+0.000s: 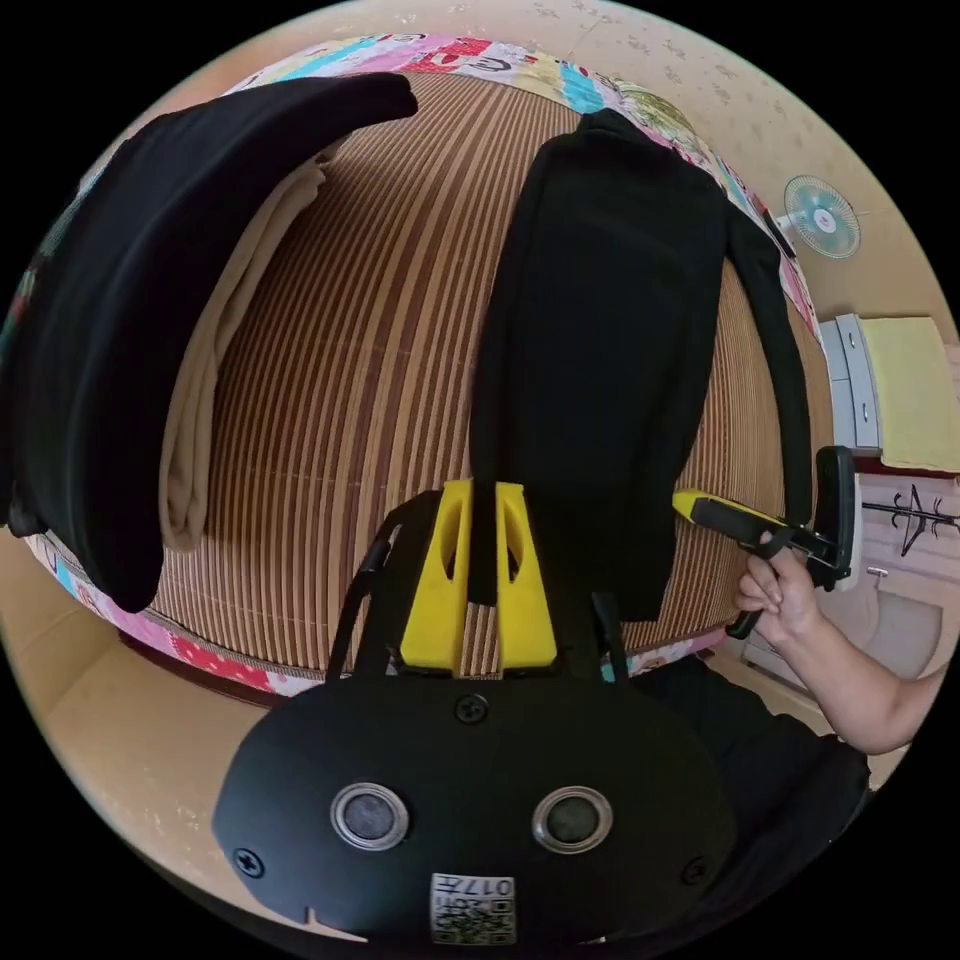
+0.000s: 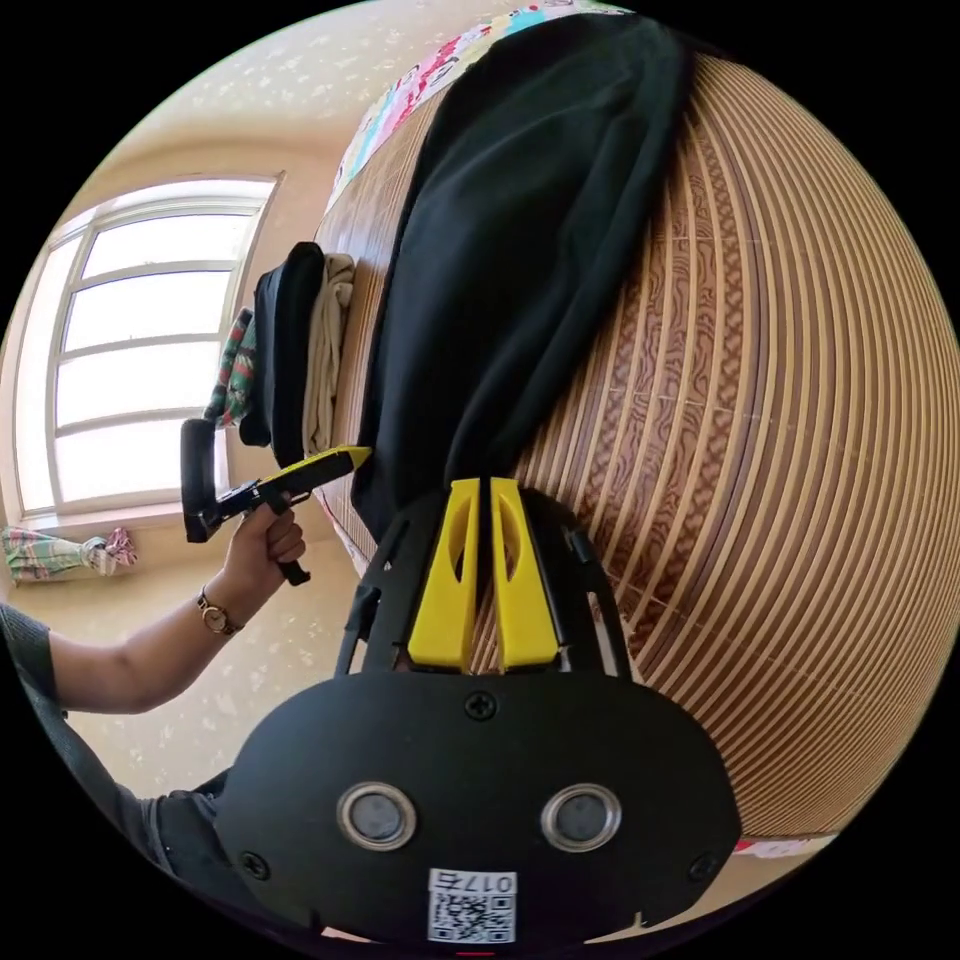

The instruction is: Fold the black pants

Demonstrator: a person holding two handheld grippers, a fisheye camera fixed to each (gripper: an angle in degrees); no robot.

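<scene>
Your left claw (image 1: 483, 500) has its two yellow jaws drawn in on the near edge of the black pants (image 1: 610, 330), with a strip of the dark cloth running between them. In the right gripper view, your right claw (image 2: 484, 495) has its jaws almost together, and the pants' cloth narrows down to their tips; it looks pinched there, though the very tip of the hold is hard to make out.

There is one pair of black pants, lying lengthwise on the striped bamboo mat (image 1: 370, 380) that covers the bed. One narrow black band of the pants curves away along the mat's edge towards your right hand (image 1: 780, 590), which grips the right claw's handle at the bed's side. In the right gripper view your left hand (image 2: 262, 545) holds the left claw at the pants' other near corner, with a wristwatch (image 2: 214, 617) on that wrist.

Further along the mat lies one stack of two folded garments: a black garment (image 1: 100, 330) on top and a beige garment (image 1: 215, 360) under it. A patterned quilt (image 1: 480, 55) shows around the mat's border. One small fan (image 1: 822, 217) stands on the floor beyond the bed, and one window (image 2: 140, 340) lights the room.
</scene>
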